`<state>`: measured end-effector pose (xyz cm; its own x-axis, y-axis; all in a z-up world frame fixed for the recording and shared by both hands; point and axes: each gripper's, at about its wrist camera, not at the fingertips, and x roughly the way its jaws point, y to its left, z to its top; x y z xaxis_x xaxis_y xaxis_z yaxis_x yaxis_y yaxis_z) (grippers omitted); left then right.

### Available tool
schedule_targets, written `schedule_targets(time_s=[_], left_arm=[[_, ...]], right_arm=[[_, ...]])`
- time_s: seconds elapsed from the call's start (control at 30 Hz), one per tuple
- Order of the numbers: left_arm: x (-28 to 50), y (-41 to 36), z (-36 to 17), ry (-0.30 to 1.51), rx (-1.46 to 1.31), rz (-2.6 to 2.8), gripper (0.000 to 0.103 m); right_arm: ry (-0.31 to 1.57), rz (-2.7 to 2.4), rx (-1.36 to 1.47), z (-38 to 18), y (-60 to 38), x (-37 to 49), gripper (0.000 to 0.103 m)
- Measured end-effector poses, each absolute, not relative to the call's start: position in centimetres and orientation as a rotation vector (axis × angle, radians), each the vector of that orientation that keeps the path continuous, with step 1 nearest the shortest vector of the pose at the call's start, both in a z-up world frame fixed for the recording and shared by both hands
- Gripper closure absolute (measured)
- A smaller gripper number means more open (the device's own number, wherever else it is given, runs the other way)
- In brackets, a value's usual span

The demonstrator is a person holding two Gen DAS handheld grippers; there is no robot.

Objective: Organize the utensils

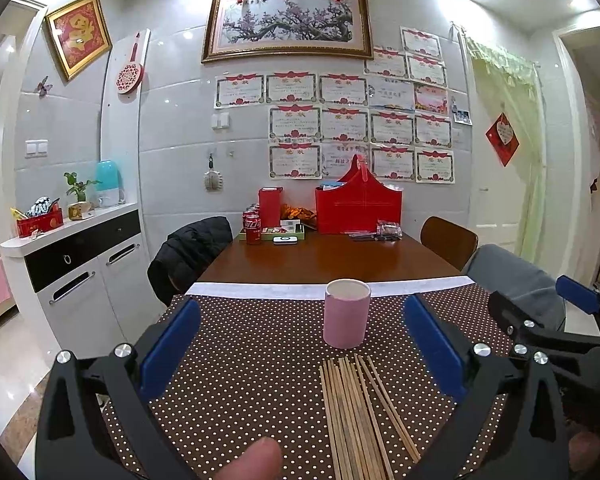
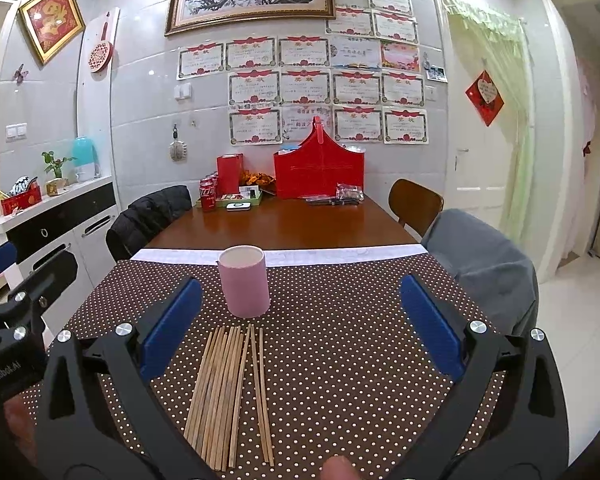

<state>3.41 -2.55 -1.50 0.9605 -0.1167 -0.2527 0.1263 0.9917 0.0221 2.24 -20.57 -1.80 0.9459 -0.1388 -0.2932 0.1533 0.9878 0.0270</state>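
Observation:
Several wooden chopsticks (image 1: 360, 412) (image 2: 228, 392) lie side by side on the brown polka-dot cloth (image 1: 252, 344) (image 2: 340, 320), pointing toward a pink cylindrical cup (image 1: 346, 314) (image 2: 244, 282) that stands upright just beyond them. My left gripper (image 1: 300, 344) is open, above the cloth, with the chopsticks and cup between its blue pads (image 1: 168, 348). My right gripper (image 2: 300, 328) is open too, held to the right of the chopsticks and cup. Nothing is held by either.
Beyond the cloth, the wooden table (image 2: 284, 228) carries a red basket (image 2: 320, 172), soda cans (image 2: 208, 196) and small boxes at its far end. A jacket-draped chair (image 2: 148, 216) is on the left, a grey-covered chair (image 2: 484, 272) on the right, a white cabinet (image 1: 80, 264) further left.

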Motion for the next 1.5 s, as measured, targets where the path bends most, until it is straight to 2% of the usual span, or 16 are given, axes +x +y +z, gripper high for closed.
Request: schedule_targets(time_s=[0.47, 0.67, 1.13, 1.3, 1.5], left_arm=[[4.4, -2.5, -1.9, 0.275, 0.036, -0.14, 0.004], [7.0, -1.8, -3.2, 0.347, 0.039, -0.136, 0.004], [16.9, -2.1, -15.8, 0.803, 0.113, -0.151, 0.004], [18.1, -2.2, -19.4, 0.909, 0.136, -0.149, 0.004], [18.6, -2.4, -21.0, 0.949, 0.133, -0.171, 0.004]], right_arm=[[0.307, -0.131, 0.036, -1.8, -20.2, 2.7, 0.006], [0.35, -0.116, 0.032, -2.6, -21.0, 4.3, 0.006], [0.637, -0.091, 0.051, -10.2, -24.7, 11.1, 0.006], [0.693, -0.086, 0.07, -12.1, -25.4, 11.8, 0.006], [0.723, -0.081, 0.073, -13.2, -25.6, 12.2, 0.006]])
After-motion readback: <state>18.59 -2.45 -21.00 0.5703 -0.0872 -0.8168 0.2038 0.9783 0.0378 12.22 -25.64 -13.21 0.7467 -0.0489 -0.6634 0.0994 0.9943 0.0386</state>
